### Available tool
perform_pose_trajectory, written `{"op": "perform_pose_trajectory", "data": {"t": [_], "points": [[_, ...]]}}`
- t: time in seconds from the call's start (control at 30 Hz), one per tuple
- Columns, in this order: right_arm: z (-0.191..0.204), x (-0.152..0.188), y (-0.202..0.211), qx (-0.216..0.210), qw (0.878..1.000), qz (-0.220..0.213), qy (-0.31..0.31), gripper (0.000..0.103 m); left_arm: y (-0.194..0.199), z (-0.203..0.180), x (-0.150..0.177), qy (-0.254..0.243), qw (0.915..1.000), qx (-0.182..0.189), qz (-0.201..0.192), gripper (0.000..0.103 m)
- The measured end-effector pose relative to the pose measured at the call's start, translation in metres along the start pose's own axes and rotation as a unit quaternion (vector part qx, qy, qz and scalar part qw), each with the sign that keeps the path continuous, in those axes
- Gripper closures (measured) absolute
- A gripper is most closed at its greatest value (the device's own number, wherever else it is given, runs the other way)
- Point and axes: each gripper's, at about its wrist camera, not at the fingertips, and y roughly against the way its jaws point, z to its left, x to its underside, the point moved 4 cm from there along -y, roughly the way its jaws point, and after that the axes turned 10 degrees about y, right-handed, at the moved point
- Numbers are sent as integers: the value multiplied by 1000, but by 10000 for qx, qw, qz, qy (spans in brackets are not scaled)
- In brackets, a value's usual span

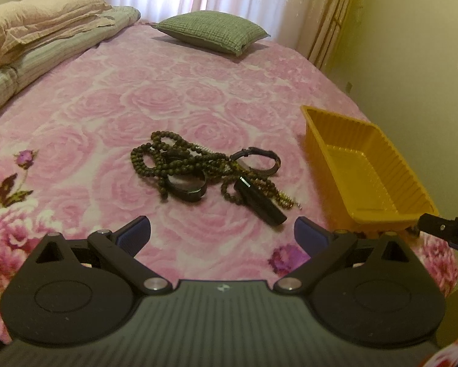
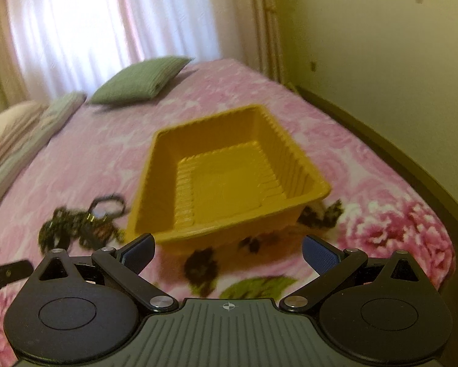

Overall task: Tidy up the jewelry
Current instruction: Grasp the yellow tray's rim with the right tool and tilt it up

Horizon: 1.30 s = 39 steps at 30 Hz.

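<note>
A tangled pile of jewelry (image 1: 198, 168) lies on the pink bedspread: dark bead necklaces, a round black case (image 1: 187, 185), a bracelet (image 1: 259, 160) and a black oblong piece (image 1: 259, 203). My left gripper (image 1: 223, 232) is open and empty, just short of the pile. An empty yellow tray (image 1: 382, 211) sits to the pile's right. In the right wrist view my right gripper (image 2: 228, 252) is open and empty in front of the tray (image 2: 155, 165), with the pile (image 2: 82, 223) blurred at the left. The right gripper's tip shows in the left wrist view (image 1: 443, 229).
A green cushion (image 1: 213, 30) lies at the far end of the bed and folded bedding (image 1: 39, 36) at the far left. The bed's right edge (image 2: 428, 214) runs beside a yellow wall. Curtains hang behind the bed.
</note>
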Motion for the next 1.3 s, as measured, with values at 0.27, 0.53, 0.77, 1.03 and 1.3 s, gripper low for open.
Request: {"op": "perform_pose_trajectory", "data": {"t": [0.27, 0.53, 0.77, 1.03, 1.3], "points": [[-47, -13, -22, 255, 9973, -423, -550, 21, -20, 1, -8, 305, 9994, 175, -41, 4], [-91, -8, -59, 357, 9902, -591, -1214, 56, -35, 8, -9, 476, 9986, 225, -91, 4], [-102, -5, -79, 171, 9841, -745, -1602, 78, -42, 10, -6, 455, 9985, 252, -163, 4], [-101, -8, -86, 76, 9788, -839, -1869, 90, -43, 13, -7, 483, 9984, 204, -202, 4], [-85, -21, -71, 362, 9874, -838, -1296, 92, -48, 28, -7, 588, 9982, 80, -126, 7]]}}
